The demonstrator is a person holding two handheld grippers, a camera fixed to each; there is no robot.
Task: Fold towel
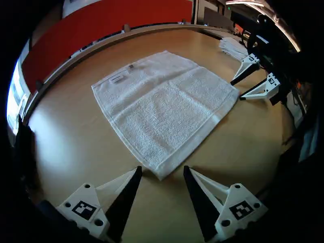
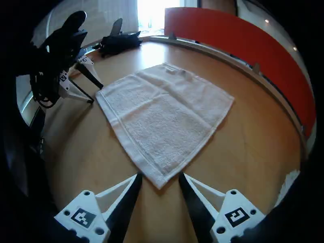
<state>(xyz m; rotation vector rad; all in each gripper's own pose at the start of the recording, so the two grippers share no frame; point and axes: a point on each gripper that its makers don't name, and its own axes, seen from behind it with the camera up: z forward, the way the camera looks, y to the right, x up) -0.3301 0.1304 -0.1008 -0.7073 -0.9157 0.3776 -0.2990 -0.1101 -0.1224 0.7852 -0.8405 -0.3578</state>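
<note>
A pale wooden counter (image 1: pixel 73 133) is taking up most of both views, its curved far edge running beneath a long red panel (image 1: pixel 121 24) that is standing upright along it. In the right gripper view the same counter (image 2: pixel 251 133) is catching bright daylight from a window (image 2: pixel 152 14) beyond the panel (image 2: pixel 251 44).

The towel (image 1: pixel 166 105) is lying flat and spread out near the middle of the counter, turned so that it is showing as a diamond with one corner pointing at each camera. It is white terry cloth with a looped, nubbly pile, and a smoother woven band is running along its hemmed edges. Faint crease lines are crossing it and dividing the surface into panels. I cannot tell whether it is one layer or several.

The left gripper (image 1: pixel 162 169) is hovering low at one corner, its fingers spread apart with the towel's tip lying between them, not pinched. The right gripper (image 2: pixel 160 175) is sitting the same way at another corner of the towel (image 2: pixel 166 113), fingers apart on either side of the tip. Each one is also showing in the other's view: the right gripper (image 1: pixel 236 91) just beside the towel's side corner, the left gripper (image 2: pixel 97 94) likewise, both with their fingers open.

A dark bundle (image 2: pixel 119 42) is resting at the counter's far edge, and a small heap of white cloth (image 1: pixel 233 46) is lying well apart from the towel. A small sewn label (image 1: pixel 118 78) is showing near the towel's far edge.
</note>
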